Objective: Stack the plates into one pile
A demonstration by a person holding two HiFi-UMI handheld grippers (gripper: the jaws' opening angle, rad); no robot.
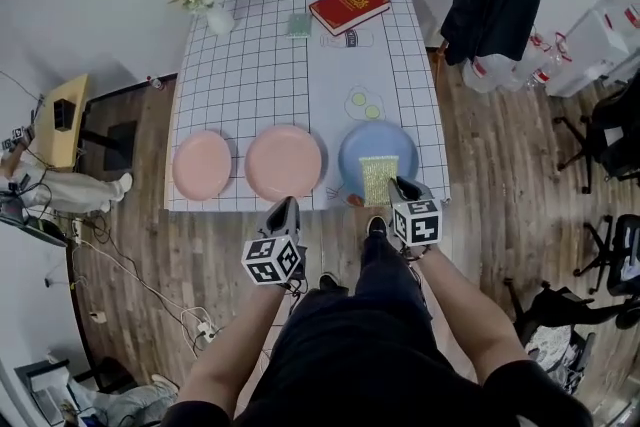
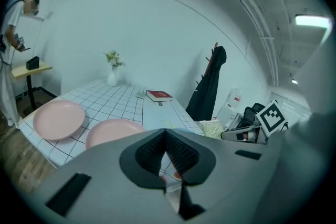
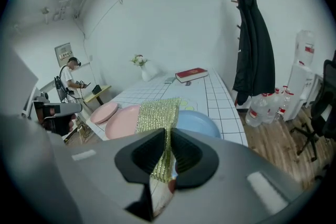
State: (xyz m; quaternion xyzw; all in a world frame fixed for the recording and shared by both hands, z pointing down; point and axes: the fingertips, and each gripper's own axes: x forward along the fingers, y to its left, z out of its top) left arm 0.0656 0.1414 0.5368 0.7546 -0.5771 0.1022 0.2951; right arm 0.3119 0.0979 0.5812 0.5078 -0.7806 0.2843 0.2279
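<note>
R gripper (image 3: pixel 167 140) w/ scrub pad (image 3: pixel 157 113) (gold)

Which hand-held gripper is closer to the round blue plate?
Right. The right hand-held gripper, shut on a glittery gold sponge cloth, is at the round blue plate's near edge. The left hand-held gripper, shut, sits farther left, by the middle round pink plate.
</note>
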